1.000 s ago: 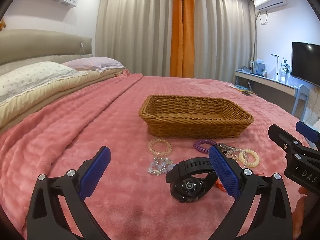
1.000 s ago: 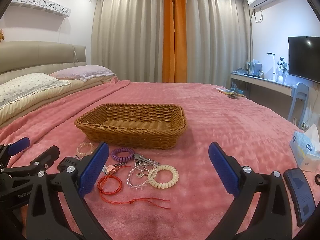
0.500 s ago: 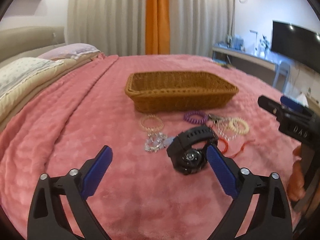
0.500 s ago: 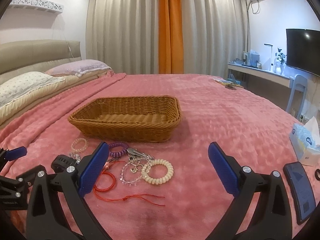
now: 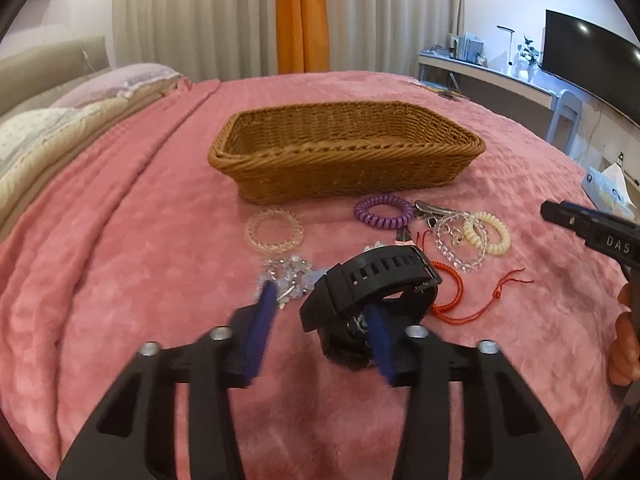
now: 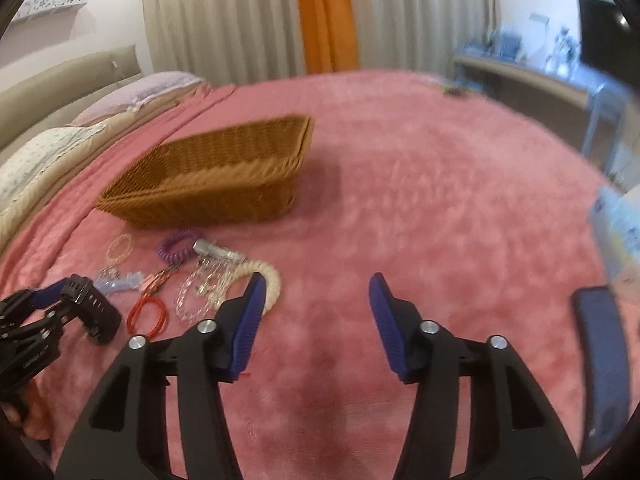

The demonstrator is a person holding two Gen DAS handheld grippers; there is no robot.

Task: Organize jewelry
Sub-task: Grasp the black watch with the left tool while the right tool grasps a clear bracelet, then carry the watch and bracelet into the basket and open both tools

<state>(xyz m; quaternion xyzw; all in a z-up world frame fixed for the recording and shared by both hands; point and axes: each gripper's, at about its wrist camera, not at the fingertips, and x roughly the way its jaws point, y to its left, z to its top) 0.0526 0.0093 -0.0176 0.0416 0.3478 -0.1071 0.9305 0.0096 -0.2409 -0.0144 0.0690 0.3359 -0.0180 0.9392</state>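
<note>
Between the blue pads of the left gripper [image 5: 322, 326] sits part of one black watch [image 5: 372, 284], its strap arched over the right-hand pad, which stands inside the watch's loop; the jaws have just been closing, and whether the pads yet press on it cannot be told. Just ahead of that claw, on the pink bedspread [image 5: 132, 264], lie one crystal charm bracelet [image 5: 286, 276] and one pale pink bead bracelet [image 5: 274, 230]. Ahead and to its right are one purple coil band [image 5: 383, 211], one metal clip [image 5: 434, 209], one clear bead bracelet [image 5: 460, 246], one cream coil band [image 5: 487, 233] and one red cord bracelet [image 5: 452, 294]. Beyond them all stands one wicker basket [image 5: 344, 152], nothing visible inside it.

To the right, the right gripper [image 6: 316, 312] hangs over bare bedspread, its jaws just closing yet apart with nothing between them; the cream band lies behind its left pad tip. Well to its right lies one dark phone [image 6: 602, 364] and a tissue pack [image 6: 616, 220]. Two pillows [image 6: 48, 148] lie far left of both claws, and curtains [image 5: 224, 16] hang behind the bed.
</note>
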